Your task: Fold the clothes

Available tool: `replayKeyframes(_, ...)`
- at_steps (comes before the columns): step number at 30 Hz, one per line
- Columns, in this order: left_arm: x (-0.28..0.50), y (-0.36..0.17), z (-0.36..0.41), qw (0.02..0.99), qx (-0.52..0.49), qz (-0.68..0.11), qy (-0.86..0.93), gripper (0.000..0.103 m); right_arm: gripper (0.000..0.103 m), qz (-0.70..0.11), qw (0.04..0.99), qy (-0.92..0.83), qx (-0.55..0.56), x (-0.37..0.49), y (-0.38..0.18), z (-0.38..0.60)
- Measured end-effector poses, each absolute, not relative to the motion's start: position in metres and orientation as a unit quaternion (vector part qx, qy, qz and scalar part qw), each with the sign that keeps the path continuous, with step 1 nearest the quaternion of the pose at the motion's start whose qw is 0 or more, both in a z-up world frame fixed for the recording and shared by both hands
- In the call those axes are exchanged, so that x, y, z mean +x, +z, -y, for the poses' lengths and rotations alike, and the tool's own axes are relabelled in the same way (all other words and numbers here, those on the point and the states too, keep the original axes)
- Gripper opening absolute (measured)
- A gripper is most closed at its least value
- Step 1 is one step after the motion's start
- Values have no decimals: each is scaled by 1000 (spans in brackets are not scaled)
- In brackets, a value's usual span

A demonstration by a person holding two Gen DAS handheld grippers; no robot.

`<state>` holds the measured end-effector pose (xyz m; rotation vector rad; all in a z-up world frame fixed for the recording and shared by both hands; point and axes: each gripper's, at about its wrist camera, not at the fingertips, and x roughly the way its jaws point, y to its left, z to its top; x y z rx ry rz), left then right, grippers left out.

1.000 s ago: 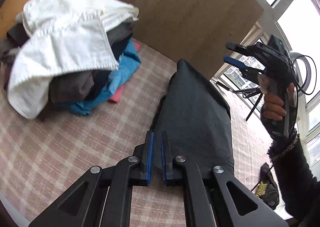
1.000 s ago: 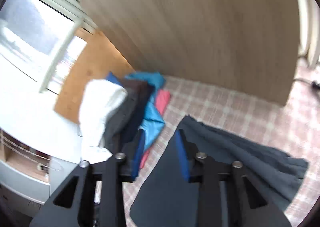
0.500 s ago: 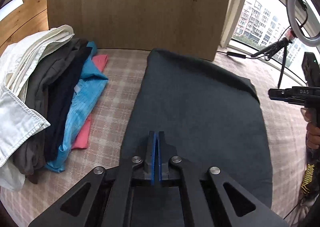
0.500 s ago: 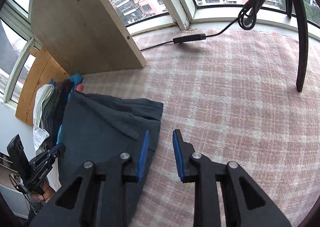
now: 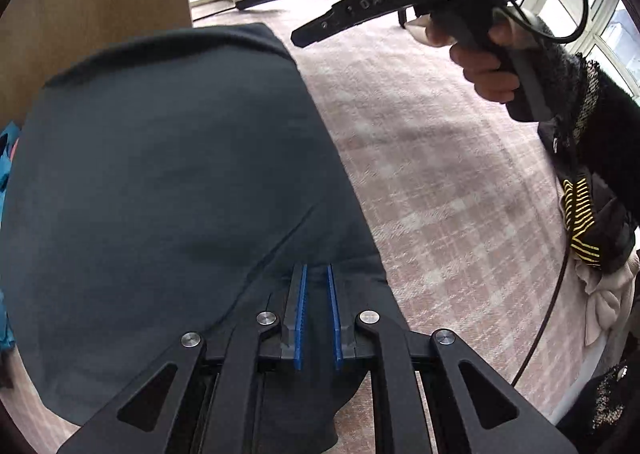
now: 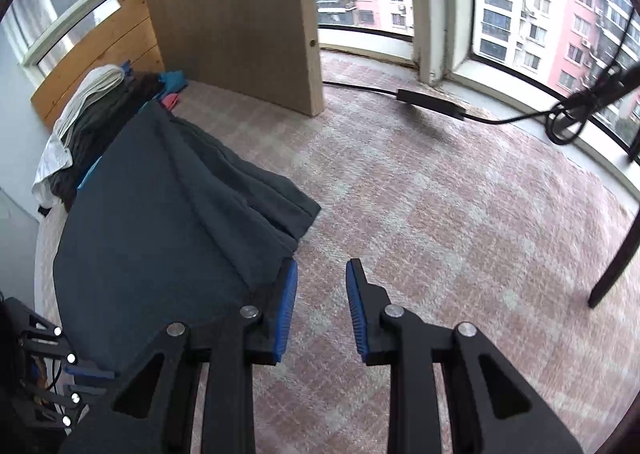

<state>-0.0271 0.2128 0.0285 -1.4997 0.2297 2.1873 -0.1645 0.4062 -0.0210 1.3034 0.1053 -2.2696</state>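
The dark grey garment (image 6: 160,221) lies spread on the pink checked cloth (image 6: 440,213) that covers the surface, towards its left side. Its long axis runs from near to far: the near end is broad and smooth, and it narrows towards the far end, which points at the pile of clothes (image 6: 100,113) and the wooden board (image 6: 232,13). Along its right edge the fabric is bunched into long pleats that end in a loose corner.

The left hand-held gripper (image 5: 316,274) points down onto the near right part of the garment. Its blue pads stand a narrow gap apart and are opening; dark fabric shows in the gap, but the pads do not press on it.

The right hand-held gripper (image 6: 322,270) hangs just beside the garment's right edge, its left finger over the hem. Its jaws stand partly apart with only checked cloth between them. In the left wrist view a hand (image 5: 488,65) in a dark fuzzy sleeve (image 5: 580,101) holds it above the cloth.

Farther right, a black cable (image 6: 432,101) runs along the window sill.
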Motion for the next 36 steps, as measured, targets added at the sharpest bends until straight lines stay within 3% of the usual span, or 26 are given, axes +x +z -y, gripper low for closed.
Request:
replayKeyframes(4, -25, 29, -212, 238, -543, -80, 801, 10, 25, -83, 297, -826, 471, -170, -24, -393)
replayKeyframes(10, -19, 30, -213, 235, -535, -75, 808, 10, 25, -84, 335, -807, 479, -176, -32, -388)
replayKeyframes(15, -14, 32, -215, 237, -531, -79, 810, 10, 9, -53, 346, -794, 498, -181, -38, -393)
replayKeyframes(24, -6, 35, -221, 244, -520, -90, 814, 10, 4, -125, 340, -799, 480, -193, -16, -376)
replayKeyframes(33, -3, 58, -215, 232, -544, -43, 805, 8, 4, -50, 359, -799, 480, -189, 4, -395)
replayKeyframes(35, -1, 78, -228, 217, -516, -66, 826, 15, 4, -51, 361, -799, 478, -187, 10, -390)
replayKeyframes(36, 0, 83, -239, 209, -505, -78, 834, 29, 4, -48, 360, -799, 480, -188, 11, -389)
